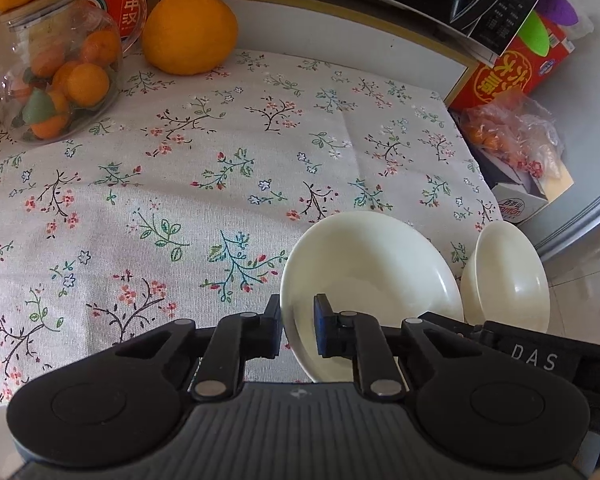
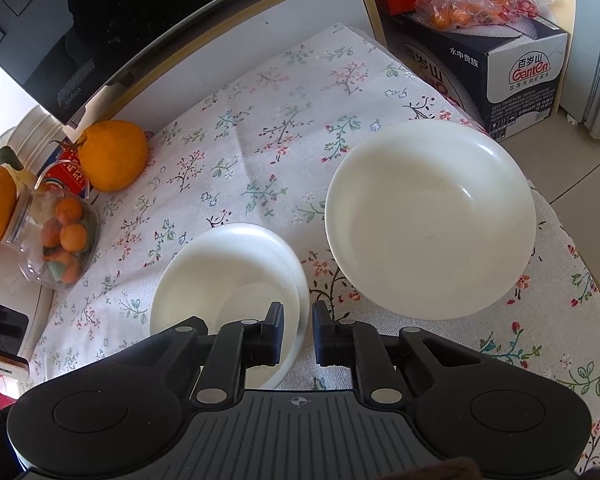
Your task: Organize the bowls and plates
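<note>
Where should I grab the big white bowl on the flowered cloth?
Probably by the near rim of the big white bowl, from above, one jaw inside, one outside: it sits open side up, looks too wide to span, and that edge is free.

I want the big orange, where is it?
The big orange sits at the far left end of the flowery tablecloth, beside the clear jar of small oranges, far from the white bowls.
</note>
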Demonstrator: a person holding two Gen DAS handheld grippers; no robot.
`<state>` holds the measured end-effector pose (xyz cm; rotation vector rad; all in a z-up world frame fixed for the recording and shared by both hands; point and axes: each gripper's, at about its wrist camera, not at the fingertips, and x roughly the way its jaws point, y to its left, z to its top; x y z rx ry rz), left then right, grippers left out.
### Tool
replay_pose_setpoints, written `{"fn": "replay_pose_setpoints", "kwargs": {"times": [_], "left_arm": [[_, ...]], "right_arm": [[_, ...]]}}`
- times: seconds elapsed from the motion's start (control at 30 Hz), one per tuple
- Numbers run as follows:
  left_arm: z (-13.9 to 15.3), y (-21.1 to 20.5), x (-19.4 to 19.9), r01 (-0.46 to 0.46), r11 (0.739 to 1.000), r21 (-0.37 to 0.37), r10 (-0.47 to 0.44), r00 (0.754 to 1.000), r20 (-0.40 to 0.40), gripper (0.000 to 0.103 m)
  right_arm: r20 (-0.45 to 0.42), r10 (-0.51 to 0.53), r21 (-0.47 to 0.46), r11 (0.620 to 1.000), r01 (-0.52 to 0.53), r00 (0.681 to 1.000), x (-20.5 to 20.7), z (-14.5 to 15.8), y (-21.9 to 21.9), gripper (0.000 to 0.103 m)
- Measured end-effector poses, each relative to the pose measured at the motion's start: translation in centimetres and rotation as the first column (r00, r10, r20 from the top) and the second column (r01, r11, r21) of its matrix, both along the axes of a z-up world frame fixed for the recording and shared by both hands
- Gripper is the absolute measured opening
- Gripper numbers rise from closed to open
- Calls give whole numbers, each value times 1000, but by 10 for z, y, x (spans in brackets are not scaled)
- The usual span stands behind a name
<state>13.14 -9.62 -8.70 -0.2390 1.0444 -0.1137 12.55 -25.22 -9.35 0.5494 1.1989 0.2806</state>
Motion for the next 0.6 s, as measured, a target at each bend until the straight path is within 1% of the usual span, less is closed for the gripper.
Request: {"fn": "replay_pose_setpoints", "kwargs": {"times": [0.1, 0.17, 0.27, 0.37, 0.47, 0.6], "left_arm": [[-1, 1, 0, -10, 1000, -5, 10, 1000, -6, 13], [0, 3, 1, -17, 1000, -7, 17, 1000, -9, 9], [8, 2, -3, -14, 1000, -18, 14, 1000, 10, 8], [20, 2, -9, 8, 1000, -23, -7, 999, 43, 8], [30, 3, -20, 32, 998, -48, -30, 998, 61, 8], [41, 5, -38, 60, 996, -72, -54, 995, 84, 9]], "right_arm": [[9, 2, -3, 1000, -2, 1000, 0, 1, 0, 7], [12, -2, -2, 1000, 2, 1000, 1, 2, -1, 7], [59, 4, -10, 1000, -4, 998, -1, 14, -4, 7], [91, 2, -5, 1000, -2, 996, -4, 23, -10, 8], [110, 3, -1, 1000, -2, 994, -9, 32, -18, 8], [156, 29, -2, 1000, -29, 987, -25, 47, -26, 8]]}}
